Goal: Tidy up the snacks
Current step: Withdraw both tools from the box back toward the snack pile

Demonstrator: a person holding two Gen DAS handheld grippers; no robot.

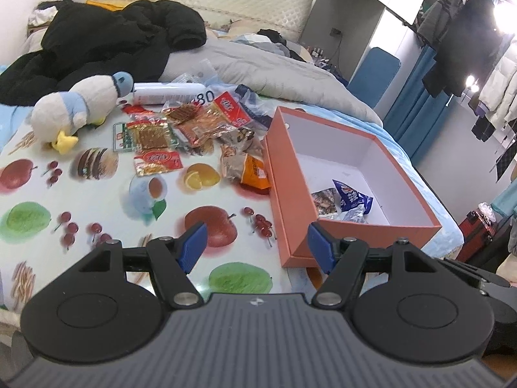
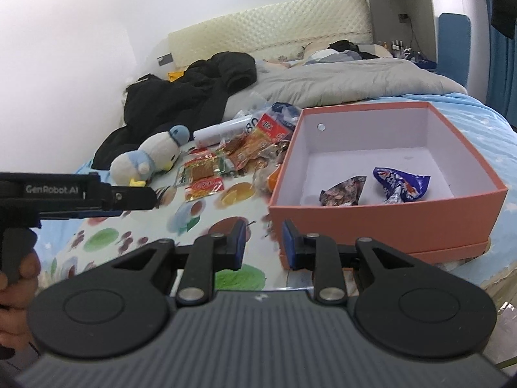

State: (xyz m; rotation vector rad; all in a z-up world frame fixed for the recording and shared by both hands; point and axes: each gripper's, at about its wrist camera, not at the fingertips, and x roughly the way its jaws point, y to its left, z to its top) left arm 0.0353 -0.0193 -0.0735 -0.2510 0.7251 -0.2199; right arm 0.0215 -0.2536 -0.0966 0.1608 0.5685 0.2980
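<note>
An orange box (image 1: 284, 174) with a white inside lies on the fruit-print cloth (image 1: 106, 200) on the bed; it also shows in the right wrist view (image 2: 381, 216). In it lie a blue snack packet (image 2: 402, 182) and a dark brown one (image 2: 344, 190). A heap of snack packets (image 1: 200, 126) lies left of the box, with an orange packet (image 1: 255, 174) next to its wall. My left gripper (image 1: 257, 245) is open and empty, low over the cloth near the box's front corner. My right gripper (image 2: 262, 242) is open and empty, in front of the box's near left corner.
A plush penguin (image 1: 77, 106) lies left of the snacks, a white tube (image 1: 168, 92) behind them. A black jacket (image 1: 103, 38) and a grey quilt (image 1: 258, 68) cover the far bed. The left gripper's body (image 2: 77, 197) crosses the right wrist view at left.
</note>
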